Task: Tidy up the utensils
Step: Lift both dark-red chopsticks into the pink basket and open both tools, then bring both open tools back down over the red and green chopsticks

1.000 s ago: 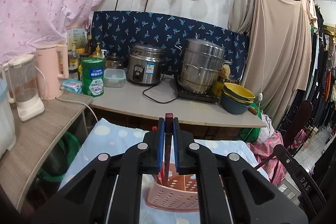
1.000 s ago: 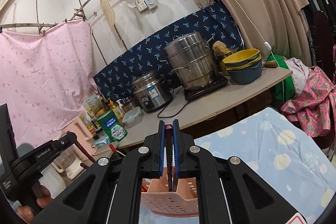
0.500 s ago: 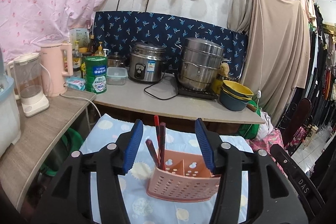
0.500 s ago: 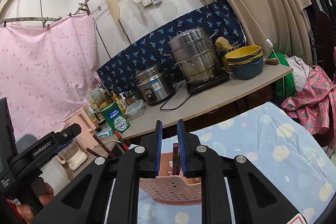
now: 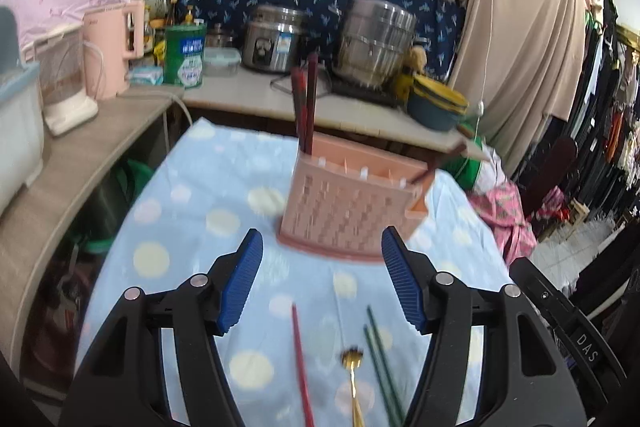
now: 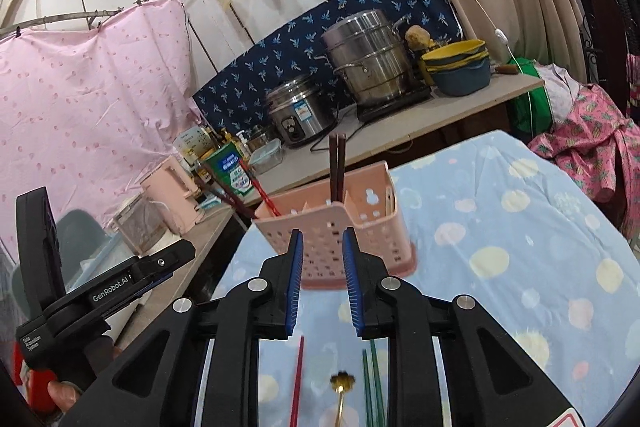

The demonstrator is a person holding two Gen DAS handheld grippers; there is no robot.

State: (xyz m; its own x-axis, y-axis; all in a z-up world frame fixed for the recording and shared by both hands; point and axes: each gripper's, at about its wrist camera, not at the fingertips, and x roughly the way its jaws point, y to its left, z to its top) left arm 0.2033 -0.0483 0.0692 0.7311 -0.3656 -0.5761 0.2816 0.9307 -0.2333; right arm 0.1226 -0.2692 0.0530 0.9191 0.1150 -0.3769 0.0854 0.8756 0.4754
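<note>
Behind the work area I see a grey counter (image 5: 256,95) carrying a steel rice cooker (image 5: 274,41), a tall stacked steel steamer pot (image 5: 370,41), a green tin canister (image 5: 183,57), a pink electric kettle (image 5: 110,53) and stacked yellow and blue bowls (image 5: 438,105). A dark blue leaf-print cloth (image 6: 320,27) backs the counter; a pink spotted sheet (image 6: 88,87) hangs to its left and beige curtains (image 5: 516,39) to its right. Nothing lies between either gripper and the holder.

The tabletop wears a light blue cloth with pale dots (image 5: 192,211).

The pink perforated plastic utensil holder (image 5: 352,203) stands on this cloth, ahead of both grippers. Dark brown and red chopsticks (image 5: 305,103) stand in its left end compartment; another dark pair (image 6: 337,167) stands upright nearer its middle in the right wrist view.

Left gripper (image 5: 322,283): fingers spread wide, holding nothing. Right gripper (image 6: 322,281): fingers parted by a narrower gap, also empty.

Loose on the cloth close under the fingers: a single red chopstick (image 5: 301,359), a gold spoon with flower-shaped end (image 5: 353,379), and a pair of green chopsticks (image 5: 380,363), lying side by side, apart from the holder.
</note>
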